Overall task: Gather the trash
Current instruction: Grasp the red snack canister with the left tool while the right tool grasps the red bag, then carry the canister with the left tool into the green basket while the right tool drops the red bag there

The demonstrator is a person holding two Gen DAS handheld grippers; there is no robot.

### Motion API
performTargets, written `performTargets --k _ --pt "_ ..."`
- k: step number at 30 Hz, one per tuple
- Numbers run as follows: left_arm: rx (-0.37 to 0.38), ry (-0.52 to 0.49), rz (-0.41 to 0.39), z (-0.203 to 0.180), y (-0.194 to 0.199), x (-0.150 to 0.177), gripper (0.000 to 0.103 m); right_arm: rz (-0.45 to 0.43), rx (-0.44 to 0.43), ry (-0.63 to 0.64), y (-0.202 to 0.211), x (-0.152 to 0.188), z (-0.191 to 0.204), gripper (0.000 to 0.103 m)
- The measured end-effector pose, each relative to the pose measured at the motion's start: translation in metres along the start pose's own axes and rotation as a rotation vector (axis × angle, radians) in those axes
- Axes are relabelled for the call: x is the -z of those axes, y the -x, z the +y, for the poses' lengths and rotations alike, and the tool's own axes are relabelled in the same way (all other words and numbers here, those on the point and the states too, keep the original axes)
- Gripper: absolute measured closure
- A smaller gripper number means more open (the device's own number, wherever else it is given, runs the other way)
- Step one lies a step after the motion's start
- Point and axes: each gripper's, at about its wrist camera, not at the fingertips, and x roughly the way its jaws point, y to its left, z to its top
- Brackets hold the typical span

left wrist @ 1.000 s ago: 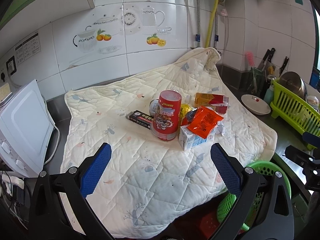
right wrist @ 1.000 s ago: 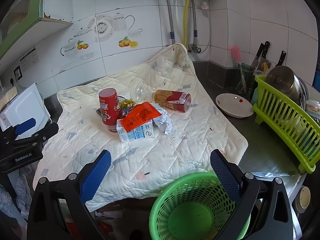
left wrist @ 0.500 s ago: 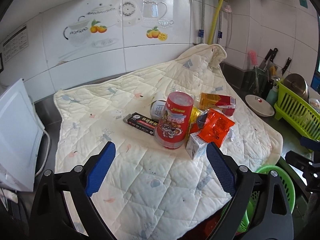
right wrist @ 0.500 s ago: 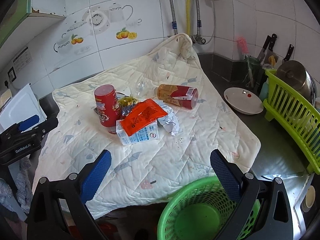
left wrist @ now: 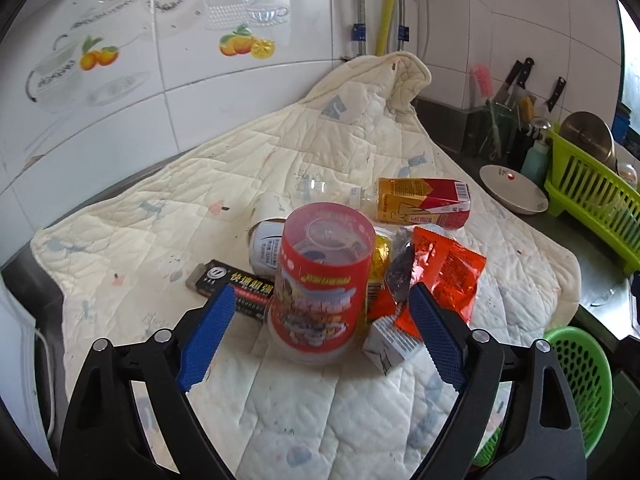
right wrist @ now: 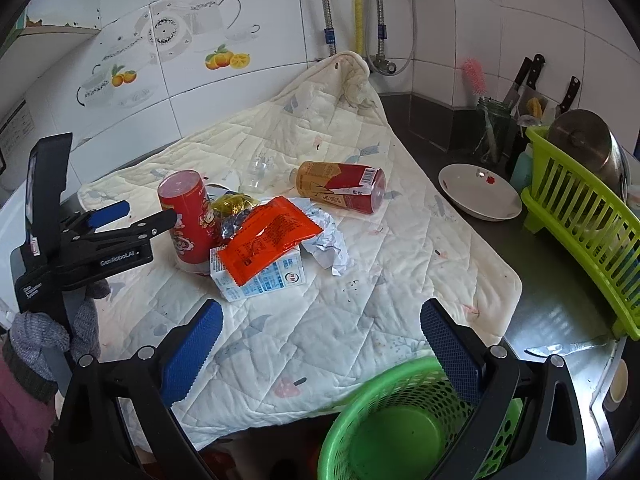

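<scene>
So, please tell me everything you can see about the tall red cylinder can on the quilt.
The red can stands upright on the quilted cloth, a cartoon print on its side and a clear lid on top. It looks like plastic or card. A black box lies at its base and a yellow wrapper beside it. The open left gripper brackets it without touching.

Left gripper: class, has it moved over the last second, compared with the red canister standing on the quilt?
Yes. The left gripper has moved forward toward the red canister, which now stands between its open fingers.
</scene>
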Motion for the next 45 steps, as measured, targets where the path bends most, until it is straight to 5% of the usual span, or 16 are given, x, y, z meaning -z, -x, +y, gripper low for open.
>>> performTargets --k 8,12,19,41,45 --pt "0.104 -0.021 0.041 0.007 -0.038 -0.008 0.023 0.030 0.006 -0.025 -0.017 -0.010 0.005 0.007" --pt "0.137 -0.045 0.048 0.007 -0.049 -0.008 0.037 0.053 -0.015 -0.049 -0.029 -0.016 0.006 0.007" --pt "0.179 -0.018 0.038 0.022 -0.046 -0.005 0.038 0.102 -0.060 -0.083 -0.059 -0.033 0.015 0.007" --pt "0.145 0.084 -0.055 0.074 0.018 0.008 0.039 0.292 -0.055 -0.195 -0.188 -0.073 0.034 0.008" --pt "0.140 0.080 -0.055 0.073 0.021 0.009 0.039 0.333 -0.056 -0.213 -0.199 -0.070 0.029 0.034"
